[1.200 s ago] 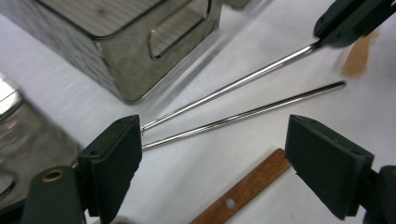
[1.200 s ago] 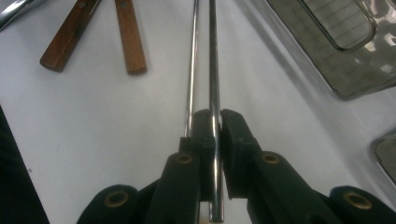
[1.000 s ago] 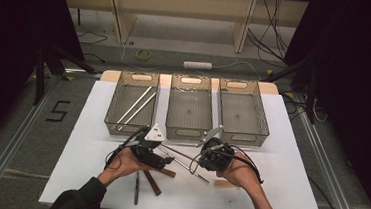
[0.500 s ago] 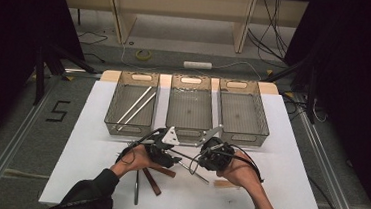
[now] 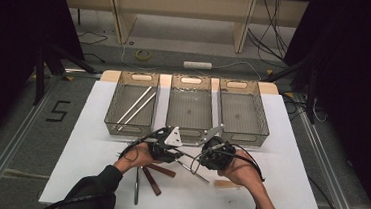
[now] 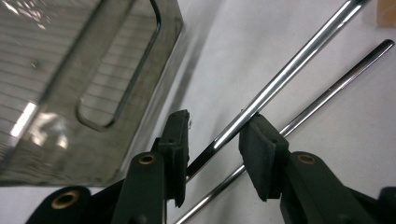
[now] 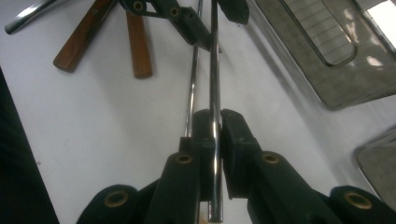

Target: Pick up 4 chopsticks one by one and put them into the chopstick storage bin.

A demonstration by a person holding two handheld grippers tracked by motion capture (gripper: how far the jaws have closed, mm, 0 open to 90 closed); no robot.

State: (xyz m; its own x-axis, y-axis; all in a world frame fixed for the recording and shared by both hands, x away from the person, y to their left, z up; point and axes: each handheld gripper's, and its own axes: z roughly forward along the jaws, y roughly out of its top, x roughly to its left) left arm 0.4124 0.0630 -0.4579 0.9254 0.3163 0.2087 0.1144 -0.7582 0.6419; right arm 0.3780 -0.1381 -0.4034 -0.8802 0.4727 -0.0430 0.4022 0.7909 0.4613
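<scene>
The right tool (image 7: 214, 122) is clenching the chrome rod (image 7: 215, 60), while the left tool (image 6: 214, 148), jaws released, is straddling it. At centre frame the rod is risking pivoting and slipping, being gripped at one end.

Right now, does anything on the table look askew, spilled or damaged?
Nothing stands out. The right gripper clamps one metal rod, the left gripper straddles its far end, jaws open; a second rod lies flat beside it.

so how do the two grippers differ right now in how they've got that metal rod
The right gripper is shut on the metal rod, pads pressed to both sides. The left gripper is open, jaws spread around the same rod with a gap showing. Both straddle that one rod, lifted above a second rod lying on the table.
</scene>
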